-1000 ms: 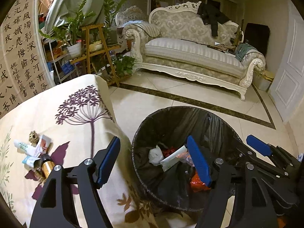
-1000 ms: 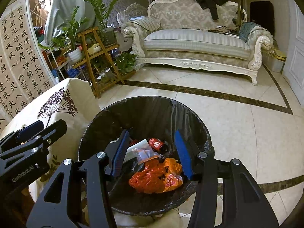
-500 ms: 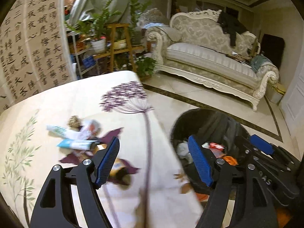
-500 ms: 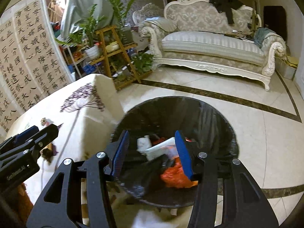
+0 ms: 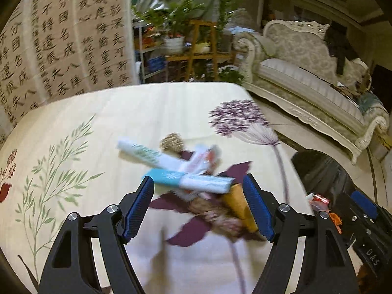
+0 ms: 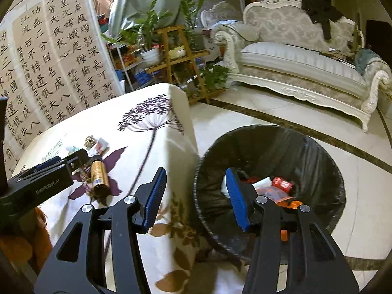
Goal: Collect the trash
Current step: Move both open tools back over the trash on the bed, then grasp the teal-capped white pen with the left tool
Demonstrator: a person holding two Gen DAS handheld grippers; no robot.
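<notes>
A heap of trash lies on the flowered tablecloth [image 5: 98, 122]: a white tube [image 5: 147, 153], a teal and white tube [image 5: 188, 180], a brown prickly ball [image 5: 171, 142], wrappers and a gold bottle [image 5: 238, 203]. My left gripper [image 5: 197, 183] hovers open over this heap, jaws apart on either side of it, pressing on nothing. The picture is blurred. My right gripper [image 6: 195, 174] stands open and empty above the table's edge and the rim of the black-lined bin [image 6: 269, 147]. The bin holds red and white scraps. The gold bottle [image 6: 99, 174] lies beside the left gripper [image 6: 56, 164].
The bin [image 5: 318, 171] stands on the tiled floor right of the table. A cream sofa [image 6: 306, 68] sits at the far side. A wooden plant stand [image 6: 181, 56] and a calligraphy screen [image 6: 49, 61] are behind the table.
Both grippers have swung left. The left one has gone from above the bin to over the trash heap on the table. The right one has shifted from the bin's middle to its left rim. Jaws keep their width.
</notes>
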